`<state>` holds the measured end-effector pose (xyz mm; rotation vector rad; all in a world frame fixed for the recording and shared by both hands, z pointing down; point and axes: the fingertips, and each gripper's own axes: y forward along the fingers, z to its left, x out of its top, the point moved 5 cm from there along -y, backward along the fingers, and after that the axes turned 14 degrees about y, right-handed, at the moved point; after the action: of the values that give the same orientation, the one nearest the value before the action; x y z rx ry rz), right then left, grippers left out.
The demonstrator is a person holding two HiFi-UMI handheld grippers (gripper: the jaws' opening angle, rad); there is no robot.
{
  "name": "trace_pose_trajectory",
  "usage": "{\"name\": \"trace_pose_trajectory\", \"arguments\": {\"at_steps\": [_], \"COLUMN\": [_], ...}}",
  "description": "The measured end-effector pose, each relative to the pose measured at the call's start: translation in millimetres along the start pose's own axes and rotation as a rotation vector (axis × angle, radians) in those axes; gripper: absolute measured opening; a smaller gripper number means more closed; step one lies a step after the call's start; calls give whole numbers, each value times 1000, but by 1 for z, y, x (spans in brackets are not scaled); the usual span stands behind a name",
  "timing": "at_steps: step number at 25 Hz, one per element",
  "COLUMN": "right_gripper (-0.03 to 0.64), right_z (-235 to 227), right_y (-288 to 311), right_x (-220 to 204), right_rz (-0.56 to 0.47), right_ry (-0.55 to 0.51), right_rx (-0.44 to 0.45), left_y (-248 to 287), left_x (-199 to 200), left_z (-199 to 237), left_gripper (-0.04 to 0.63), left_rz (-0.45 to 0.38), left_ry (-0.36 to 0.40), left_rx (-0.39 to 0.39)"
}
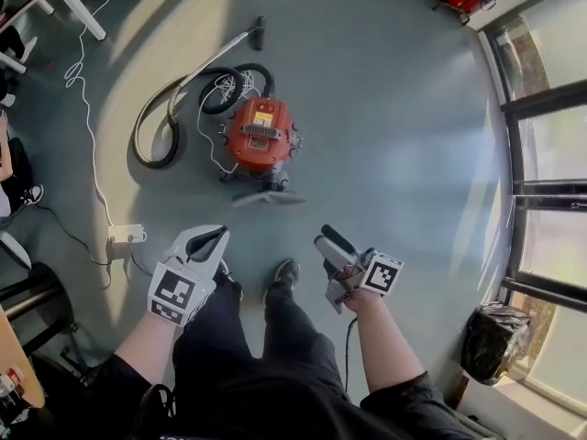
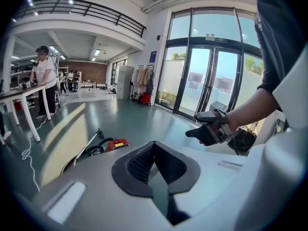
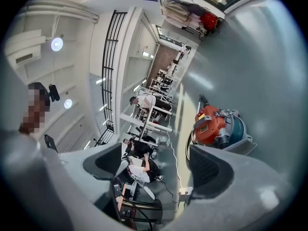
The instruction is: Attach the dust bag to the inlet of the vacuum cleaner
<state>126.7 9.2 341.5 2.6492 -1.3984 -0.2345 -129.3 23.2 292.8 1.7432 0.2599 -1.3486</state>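
The grey floor (image 1: pixel 394 99) is spreading out wide under the person standing on it. The orange vacuum cleaner (image 1: pixel 260 136) is sitting on the floor ahead of the person's feet, well apart from both grippers. Its hose (image 1: pixel 151 134) is looping out to its left. A black bag (image 1: pixel 495 339) is slumping near the glass doors at the right. The left gripper (image 1: pixel 209 239) is hanging in the air with its jaws pressed together on nothing. The right gripper (image 1: pixel 330 244) is holding its jaws wide apart and empty. A white power strip (image 1: pixel 127 235) is lying near the left gripper.
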Motion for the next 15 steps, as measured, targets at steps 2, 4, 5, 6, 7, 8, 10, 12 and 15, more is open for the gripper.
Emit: {"name": "trace_pose_trajectory", "arguments": {"at_steps": [2, 4, 5, 6, 7, 8, 10, 12, 15], "right_gripper": [426, 426, 426, 426, 426, 426, 426, 426, 426], "right_z": [20, 35, 42, 49, 55, 60, 66, 70, 78], "right_y": [-9, -17, -21, -25, -28, -31, -36, -37, -41], "right_x": [-2, -3, -2, -2, -3, -4, -11, -22, -37], "right_rz": [22, 33, 34, 35, 39, 48, 83, 129, 167], "right_ry": [-9, -18, -19, -18, -21, -31, -56, -68, -100], "right_rx": [13, 24, 32, 42, 53, 59, 60, 67, 59], "left_y": [-16, -27, -32, -36, -42, -48, -61, -75, -95], "left_x": [21, 37, 43, 49, 55, 60, 72, 82, 89], "left_z": [-11, -19, -24, -30, -37, -44, -57, -67, -84], "left_gripper": [17, 17, 17, 17, 17, 17, 17, 17, 17], "left_rz": [-2, -3, -3, -1, 2, 5, 4, -8, -15], "left_ry": [-16, -34, -46, -58, -63, -61, -49, -47, -42], "left_rx": [4, 11, 17, 24, 35, 49, 85, 122, 139]}}
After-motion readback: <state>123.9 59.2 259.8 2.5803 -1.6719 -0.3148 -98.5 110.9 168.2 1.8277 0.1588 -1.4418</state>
